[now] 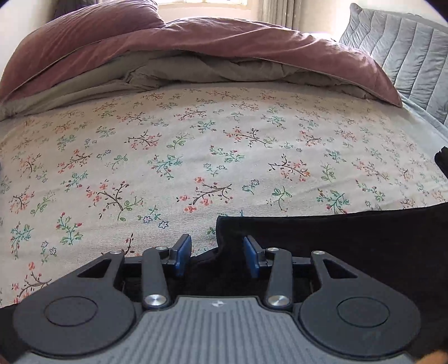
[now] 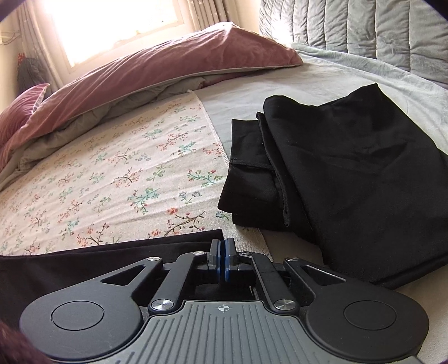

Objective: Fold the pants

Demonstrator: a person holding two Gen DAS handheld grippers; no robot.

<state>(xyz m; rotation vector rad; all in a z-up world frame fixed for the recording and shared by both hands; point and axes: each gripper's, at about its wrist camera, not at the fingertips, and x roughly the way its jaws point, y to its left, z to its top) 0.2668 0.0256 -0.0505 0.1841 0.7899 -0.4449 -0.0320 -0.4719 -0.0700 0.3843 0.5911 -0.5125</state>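
Black pants (image 1: 336,240) lie flat on the floral sheet (image 1: 196,156) at the lower right of the left wrist view. Their left corner reaches in between the jaws of my left gripper (image 1: 217,253). Those jaws stand open, and the blue pads (image 1: 182,252) are clear of the cloth on both sides. In the right wrist view the same pants (image 2: 112,252) show as a dark strip at the lower left, running under my right gripper (image 2: 223,259). That gripper is shut, pad against pad, and I see no cloth between them.
A stack of folded black pants (image 2: 350,168) sits on the grey blanket (image 2: 322,75) to the right. A bunched mauve duvet (image 1: 196,47) with a grey lining lies along the far side. A grey quilted headboard (image 2: 364,28) rises at the back right, beside a bright window (image 2: 112,22).
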